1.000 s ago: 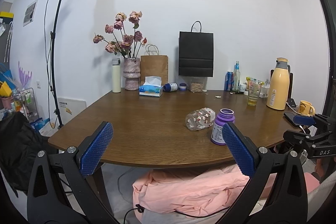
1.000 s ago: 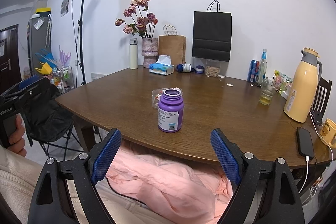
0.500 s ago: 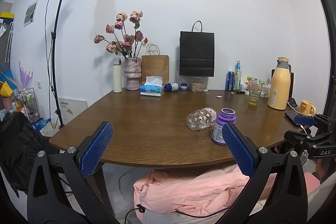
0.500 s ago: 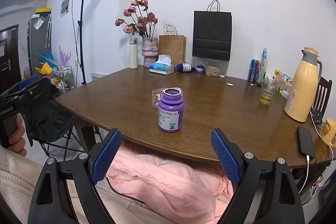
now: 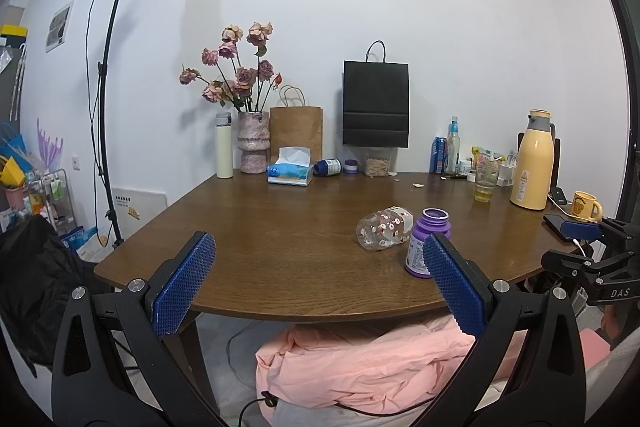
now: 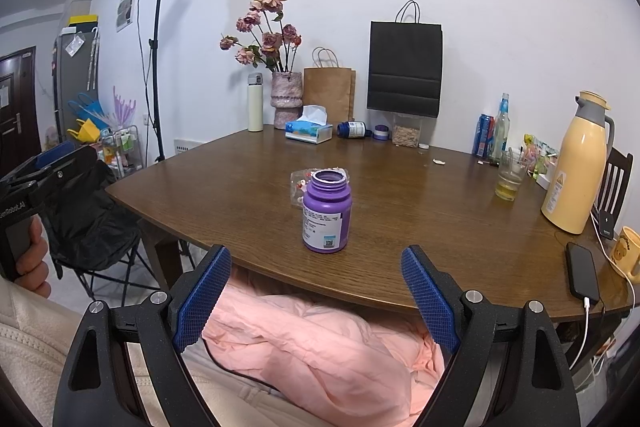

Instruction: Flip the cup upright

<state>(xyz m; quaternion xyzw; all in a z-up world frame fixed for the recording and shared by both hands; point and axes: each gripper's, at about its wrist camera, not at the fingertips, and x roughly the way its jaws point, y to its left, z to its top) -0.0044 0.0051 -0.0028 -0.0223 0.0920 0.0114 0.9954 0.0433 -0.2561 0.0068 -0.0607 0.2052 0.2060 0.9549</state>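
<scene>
A clear cup with a small flower print (image 5: 384, 228) lies on its side on the brown table (image 5: 260, 227), just left of an open purple bottle (image 5: 426, 242). In the right wrist view the cup (image 6: 299, 183) is mostly hidden behind the purple bottle (image 6: 327, 211). My left gripper (image 5: 316, 279) is open and empty, held before the table's front edge. My right gripper (image 6: 316, 291) is open and empty, below the front edge and facing the bottle. The right gripper also shows at the right of the left wrist view (image 5: 592, 247).
A yellow thermos (image 6: 578, 163), a glass of yellow liquid (image 6: 508, 177), a phone on a cable (image 6: 582, 273) and a yellow mug (image 6: 628, 251) stand at the right. A vase of flowers (image 5: 252, 143), tissue box (image 5: 290, 173) and paper bags line the back.
</scene>
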